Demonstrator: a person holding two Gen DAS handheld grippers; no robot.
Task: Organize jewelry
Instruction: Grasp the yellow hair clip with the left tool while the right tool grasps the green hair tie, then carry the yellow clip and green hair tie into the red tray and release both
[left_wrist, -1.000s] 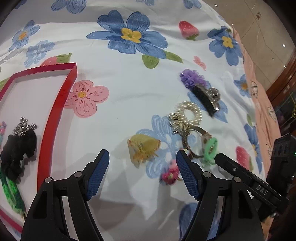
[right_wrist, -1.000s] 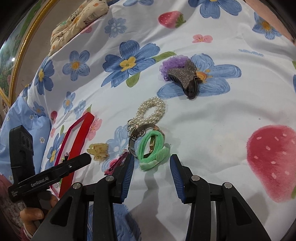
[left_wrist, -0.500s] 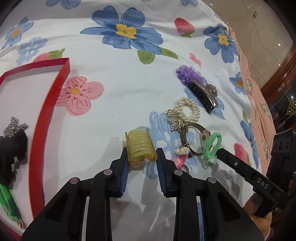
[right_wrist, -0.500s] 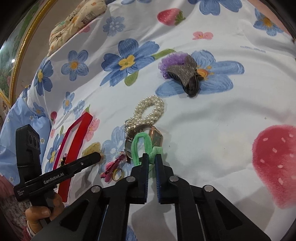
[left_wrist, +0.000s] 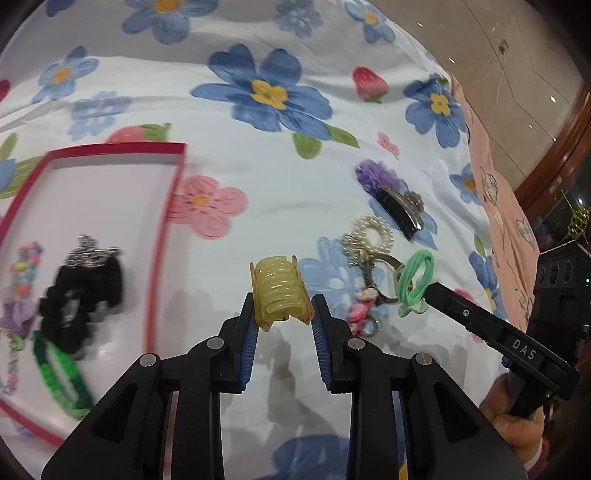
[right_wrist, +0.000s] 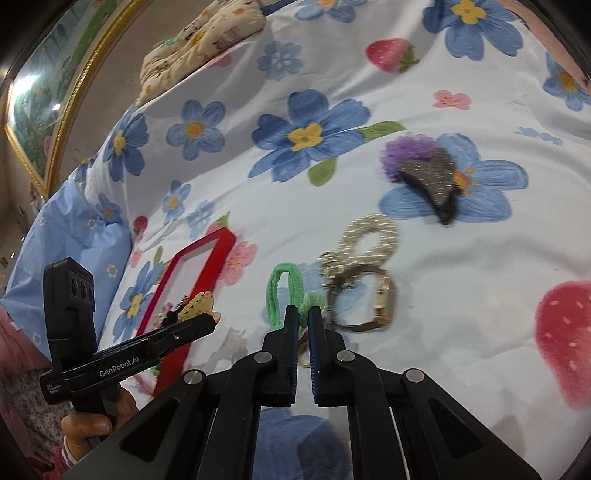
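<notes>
My left gripper (left_wrist: 282, 314) is shut on a yellow claw hair clip (left_wrist: 279, 291) and holds it above the bedsheet, right of the red-rimmed tray (left_wrist: 162, 236). The tray holds a black scrunchie (left_wrist: 79, 295), a green hair tie (left_wrist: 61, 373) and beaded pieces. My right gripper (right_wrist: 303, 317) is shut on a light green hair tie (right_wrist: 286, 291), lifted off the sheet; it also shows in the left wrist view (left_wrist: 415, 277). A pearl bracelet (right_wrist: 369, 236), a gold watch (right_wrist: 373, 299), a pink clip (left_wrist: 360, 310) and a black glitter clip on a purple scrunchie (right_wrist: 424, 173) lie on the sheet.
The floral bedsheet (right_wrist: 461, 314) covers the whole work surface. A patterned cushion (right_wrist: 199, 40) lies at the far edge. A pink blanket (left_wrist: 506, 206) hangs over the right side. A framed picture (right_wrist: 40, 92) hangs on the wall.
Both grippers closed from open: the left on the yellow clip, the right on the light green hair tie. Both have since lifted their items, and the left has shifted toward the tray.
</notes>
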